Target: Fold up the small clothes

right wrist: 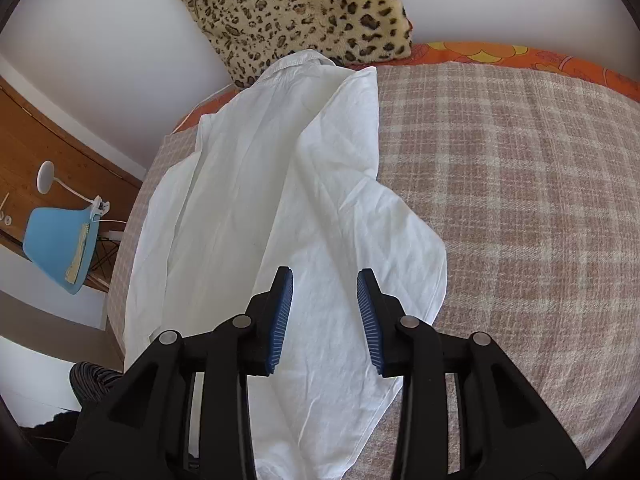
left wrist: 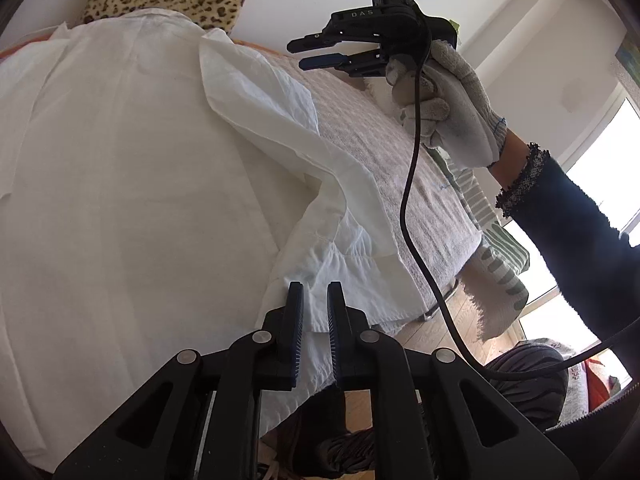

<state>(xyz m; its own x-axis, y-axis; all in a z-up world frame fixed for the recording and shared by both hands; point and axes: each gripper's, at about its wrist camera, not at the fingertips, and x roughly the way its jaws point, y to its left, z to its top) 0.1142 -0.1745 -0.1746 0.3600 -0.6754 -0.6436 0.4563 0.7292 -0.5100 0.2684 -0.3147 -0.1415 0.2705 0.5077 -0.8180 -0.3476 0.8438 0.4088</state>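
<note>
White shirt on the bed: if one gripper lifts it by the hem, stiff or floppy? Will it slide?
Likely floppy: the white shirt is thin, creased and drapes over the bed edge in the left wrist view. Probably light. It may drag rather than slide freely, since the plaid blanket looks coarse. The right gripper hangs open above it.

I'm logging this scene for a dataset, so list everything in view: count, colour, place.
white cotton shirt: one, white, spread on the bed, collar toward the cushion, one side folded over
pink-and-cream checked blanket: one, covering the bed beneath the shirt
leopard-print plush cushion: one, tan with dark spots, at the bed's far end against the wall
orange floral sheet: one, orange and yellow, showing along the far bed edge
light blue chair: one, beside the bed on the left
white desk lamp: one, above the chair
black cable: one, hanging from the right gripper
left gripper: black with blue pads, narrowly parted over the shirt's edge
right gripper: black with blue pads, open above the shirt
white knit glove: one, on the right hand
</note>
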